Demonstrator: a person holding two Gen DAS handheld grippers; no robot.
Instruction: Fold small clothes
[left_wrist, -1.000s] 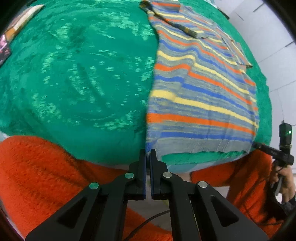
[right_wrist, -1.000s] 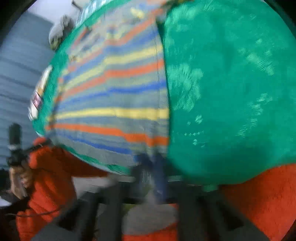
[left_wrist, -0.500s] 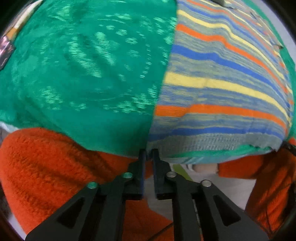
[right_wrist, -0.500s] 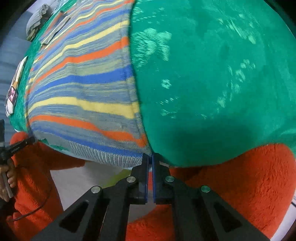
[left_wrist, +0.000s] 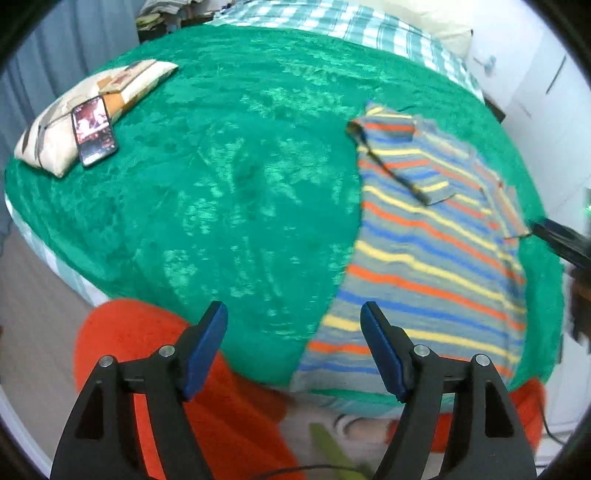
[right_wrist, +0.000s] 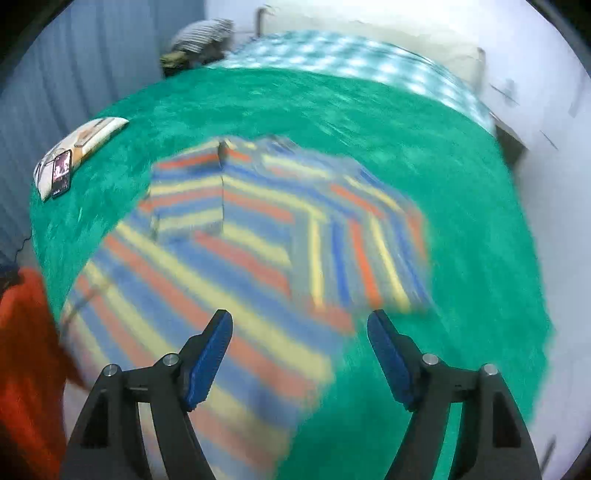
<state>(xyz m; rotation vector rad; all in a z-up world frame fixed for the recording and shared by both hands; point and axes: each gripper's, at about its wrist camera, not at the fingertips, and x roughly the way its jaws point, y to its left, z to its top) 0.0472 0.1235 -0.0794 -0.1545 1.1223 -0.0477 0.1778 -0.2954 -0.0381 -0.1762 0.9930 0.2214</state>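
Observation:
A small striped shirt (left_wrist: 436, 258), grey with orange, yellow and blue bands, lies flat on the green blanket (left_wrist: 221, 184), both sleeves folded in over its body. My left gripper (left_wrist: 295, 343) is open and empty, above the blanket's near edge, just left of the shirt's hem corner. In the right wrist view the shirt (right_wrist: 229, 258) is blurred by motion. My right gripper (right_wrist: 299, 350) is open and empty above the shirt's lower right part. The right gripper's body shows at the right edge of the left wrist view (left_wrist: 561, 243).
A patterned pillow (left_wrist: 88, 110) with a phone (left_wrist: 94, 131) on it lies at the blanket's far left. A checked sheet (left_wrist: 351, 26) covers the head of the bed. My orange sleeves (left_wrist: 155, 369) are at the near edge. A pile of clothes (right_wrist: 199, 40) sits beyond the bed.
Both grippers were shut at the shirt's hem corners near the bed's edge. Now both are open, raised and pulled back, with the shirt lying released on the blanket.

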